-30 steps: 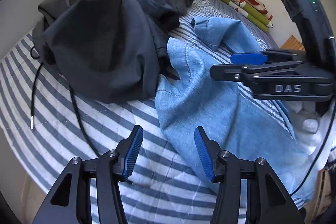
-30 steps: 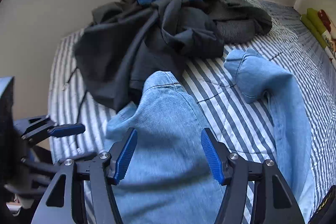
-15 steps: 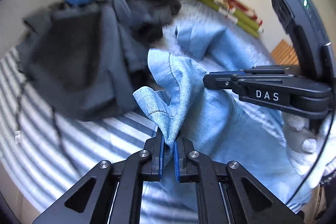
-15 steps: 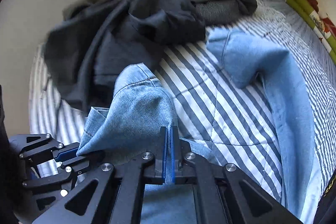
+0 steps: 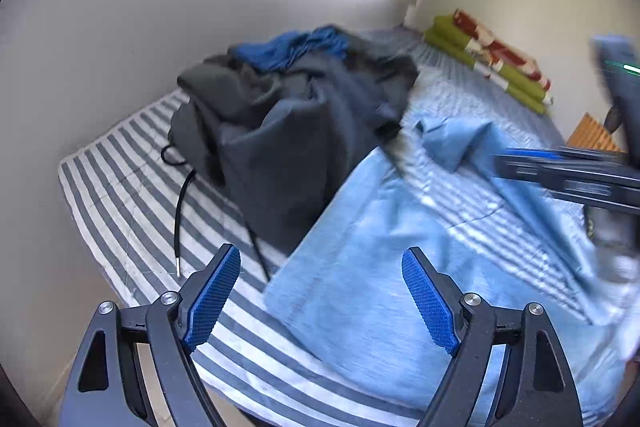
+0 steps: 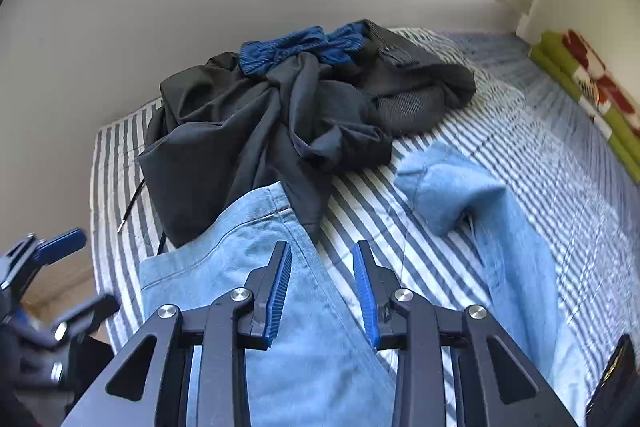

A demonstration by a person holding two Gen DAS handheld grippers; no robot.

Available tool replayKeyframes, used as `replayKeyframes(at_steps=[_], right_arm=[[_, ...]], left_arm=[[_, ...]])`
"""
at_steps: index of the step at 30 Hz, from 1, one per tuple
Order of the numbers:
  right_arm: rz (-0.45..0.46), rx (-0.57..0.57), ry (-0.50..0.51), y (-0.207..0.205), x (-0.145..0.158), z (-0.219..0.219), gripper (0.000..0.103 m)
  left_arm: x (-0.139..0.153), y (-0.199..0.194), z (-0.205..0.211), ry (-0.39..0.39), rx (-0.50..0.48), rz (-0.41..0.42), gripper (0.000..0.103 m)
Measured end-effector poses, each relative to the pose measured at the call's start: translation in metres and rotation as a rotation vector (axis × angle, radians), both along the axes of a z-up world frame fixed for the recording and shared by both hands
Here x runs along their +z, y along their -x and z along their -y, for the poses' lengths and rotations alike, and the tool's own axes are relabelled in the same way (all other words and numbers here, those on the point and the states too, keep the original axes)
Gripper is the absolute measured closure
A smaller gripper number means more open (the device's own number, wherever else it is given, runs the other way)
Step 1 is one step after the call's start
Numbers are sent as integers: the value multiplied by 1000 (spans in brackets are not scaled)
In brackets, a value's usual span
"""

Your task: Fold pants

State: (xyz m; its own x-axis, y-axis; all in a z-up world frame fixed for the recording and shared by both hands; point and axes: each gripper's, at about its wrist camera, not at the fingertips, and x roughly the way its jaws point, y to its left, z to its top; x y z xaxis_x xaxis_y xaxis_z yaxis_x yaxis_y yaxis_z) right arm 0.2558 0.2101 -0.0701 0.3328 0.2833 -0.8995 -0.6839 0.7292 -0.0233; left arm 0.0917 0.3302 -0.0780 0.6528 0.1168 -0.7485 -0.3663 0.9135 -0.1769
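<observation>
Light blue jeans lie spread on the striped bed, one leg running toward the dark clothes, the other leg bent at the right. My left gripper hangs wide open above the near edge of the jeans, holding nothing. In its own view my right gripper is open with a narrower gap, above the inner edge of the near leg. The blurred right gripper also shows at the right of the left wrist view. The left gripper shows at the left edge of the right wrist view.
A heap of dark grey clothes with a dark blue garment on top lies behind the jeans, against the wall. A black cord trails from it. A green and red folded blanket lines the far right wall.
Half a second ago both grippers were shut on the near jeans leg, lifted. Now both are open and drawn back, and the leg lies flat on the bed.
</observation>
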Motion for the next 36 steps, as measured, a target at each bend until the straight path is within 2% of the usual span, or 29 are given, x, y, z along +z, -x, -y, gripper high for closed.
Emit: replayKeyframes(at_steps=[4, 8, 12, 15, 16, 17, 18, 19, 20, 21, 26, 27, 29, 30, 31, 34, 36], right_arm=[[-25, -31, 9, 27, 12, 57, 74], [-84, -101, 16, 71, 14, 137, 72], [-147, -197, 16, 127, 9, 210, 65], [-204, -222, 30, 172, -5, 245, 63], [-220, -228, 46, 183, -13, 251, 63], [-232, -223, 62, 193, -21, 254, 63], [-237, -216, 77, 199, -29, 253, 63], [-234, -210, 88, 205, -34, 252, 63], [-227, -191, 106, 209, -43, 246, 63], [-225, -165, 119, 213, -51, 240, 63], [-137, -50, 275, 224, -84, 205, 63], [-100, -34, 290, 227, -86, 201, 63], [-86, -22, 318, 229, -85, 200, 64], [-86, -28, 322, 229, -83, 200, 76], [-93, -29, 327, 228, -83, 200, 94], [-81, -43, 320, 227, -67, 205, 100], [-103, -57, 249, 226, -47, 212, 101]], left_arm=[[-27, -3, -15, 81, -22, -67, 33], [-44, 0, -10, 102, -60, -94, 33], [-60, 9, -8, 105, -38, -141, 32], [-74, 9, -6, 106, -38, -174, 33], [-80, 7, -6, 121, -47, -185, 38], [-86, 4, -4, 139, -56, -198, 61], [-90, 1, -1, 127, -50, -215, 72], [-89, 0, 1, 111, -44, -207, 75], [-88, -2, 2, 108, -44, -198, 83], [-87, -4, 3, 118, -39, -199, 86], [-73, -10, 5, 126, -39, -190, 89], [-68, -12, 6, 121, -43, -190, 90], [-60, -13, 7, 110, -43, -186, 90], [-54, -15, 9, 103, -47, -179, 90], [-49, -16, 10, 96, -52, -175, 90], [-26, -19, 18, 58, -70, -154, 90], [-10, -17, 21, 12, -85, -144, 90]])
